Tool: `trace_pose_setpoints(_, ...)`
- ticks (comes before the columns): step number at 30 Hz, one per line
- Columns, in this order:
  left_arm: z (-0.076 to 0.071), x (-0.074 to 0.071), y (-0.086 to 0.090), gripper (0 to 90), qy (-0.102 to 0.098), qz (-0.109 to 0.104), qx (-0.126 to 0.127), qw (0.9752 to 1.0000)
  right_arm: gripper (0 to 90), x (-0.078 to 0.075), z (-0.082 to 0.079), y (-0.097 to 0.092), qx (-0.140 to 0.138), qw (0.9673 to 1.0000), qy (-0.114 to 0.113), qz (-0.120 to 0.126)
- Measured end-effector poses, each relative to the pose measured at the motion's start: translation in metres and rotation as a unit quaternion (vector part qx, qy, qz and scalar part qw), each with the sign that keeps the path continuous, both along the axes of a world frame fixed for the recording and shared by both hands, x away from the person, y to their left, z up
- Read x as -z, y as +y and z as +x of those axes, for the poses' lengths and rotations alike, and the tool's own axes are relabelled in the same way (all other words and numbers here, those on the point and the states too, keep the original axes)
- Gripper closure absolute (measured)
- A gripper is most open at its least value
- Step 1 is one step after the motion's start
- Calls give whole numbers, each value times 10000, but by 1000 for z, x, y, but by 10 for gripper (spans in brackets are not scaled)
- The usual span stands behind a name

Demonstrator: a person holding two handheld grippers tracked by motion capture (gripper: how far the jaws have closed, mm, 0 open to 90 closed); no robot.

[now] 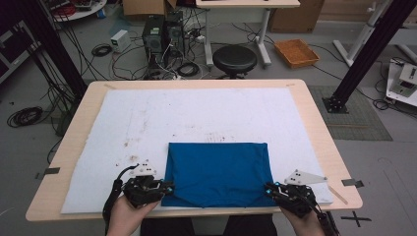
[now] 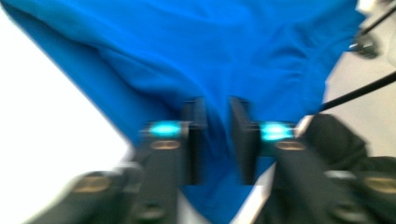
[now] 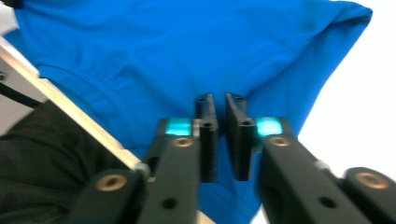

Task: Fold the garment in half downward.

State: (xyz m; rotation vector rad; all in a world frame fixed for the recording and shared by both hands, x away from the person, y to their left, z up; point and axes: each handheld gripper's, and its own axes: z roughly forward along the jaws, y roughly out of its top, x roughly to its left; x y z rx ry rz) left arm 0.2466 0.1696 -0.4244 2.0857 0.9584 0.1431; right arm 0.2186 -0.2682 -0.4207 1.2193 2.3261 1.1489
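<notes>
A folded blue cloth (image 1: pixel 216 172) lies flat on the white mat (image 1: pixel 196 113) near the table's front edge. My left gripper (image 1: pixel 167 188) is at the cloth's near left corner. In the left gripper view its jaws (image 2: pixel 217 109) stand apart, with the blue cloth (image 2: pixel 210 46) between them and not pinched. My right gripper (image 1: pixel 269 187) is at the near right corner. In the right gripper view its jaws (image 3: pixel 222 100) leave a narrow gap over a fold of the cloth (image 3: pixel 187 46). A hand holds each gripper.
The mat covers most of the wooden table (image 1: pixel 314 128). Beyond the far edge stand a black stool (image 1: pixel 234 59), computer towers (image 1: pixel 162 34) with cables, and an orange tray (image 1: pixel 296 52) on the floor. A black post (image 1: pixel 364 54) rises at the right.
</notes>
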Motion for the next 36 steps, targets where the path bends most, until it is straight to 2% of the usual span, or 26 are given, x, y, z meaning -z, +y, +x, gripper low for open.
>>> trace_pose_setpoints(2,3,-1,2,556,-143,58,-140,9998,671,-1,3,-4,102,9999,-53,21)
trace_pose_setpoints(5,17,-6,5,481,-465,134,-472,9977,646,-6,15,-10,357,9991,-248,16)
trace_pose_setpoints(8,37,-11,4,456,-656,84,-718,9952,613,-11,39,-16,650,9972,-351,59)
trace_pose_setpoints(12,68,-9,1,457,-751,94,-900,9931,587,-14,74,-19,920,9944,-471,216)
trace_pose_setpoints(13,76,-8,0,457,-758,154,-957,9924,579,-13,83,-18,999,9935,-501,222)
trace_pose_setpoints(15,91,-5,-3,456,-789,216,-1048,9911,567,-10,100,-17,1101,9925,-416,322)
trace_pose_setpoints(16,97,-3,-3,456,-801,277,-1103,9903,551,-7,110,-15,1179,9918,-394,286)
trace_pose_setpoints(19,111,1,-3,455,-851,237,-1305,9875,517,1,130,-10,1265,9915,-208,237)
trace_pose_setpoints(23,125,11,-3,454,-686,372,-1442,9865,488,14,148,-4,1403,9901,91,17)
trace_pose_setpoints(25,129,16,-3,458,-563,413,-1475,9866,515,19,153,-4,1389,9900,233,-50)
trace_pose_setpoints(26,130,18,-3,479,-478,479,-1422,9875,579,21,154,-4,1358,9904,261,-90)
trace_pose_setpoints(27,130,19,-3,543,-432,488,-1351,9887,643,23,155,-4,1275,9914,295,-82)
trace_pose_setpoints(28,130,20,-4,613,-433,522,-1282,9894,690,24,155,-4,1192,9924,284,-124)
trace_pose_setpoints(30,126,21,-6,713,-563,562,-1168,9900,778,24,154,-2,1077,9937,249,-173)
trace_pose_setpoints(32,125,21,-7,807,-536,535,-1092,9911,832,24,153,-1,1003,9946,214,-185)
trace_pose_setpoints(33,124,21,-7,842,-568,561,-1065,9911,844,24,153,-1,981,9947,221,-190)
trace_pose_setpoints(36,124,20,-8,857,-603,560,-1098,9905,857,24,154,-2,936,9953,156,-180)
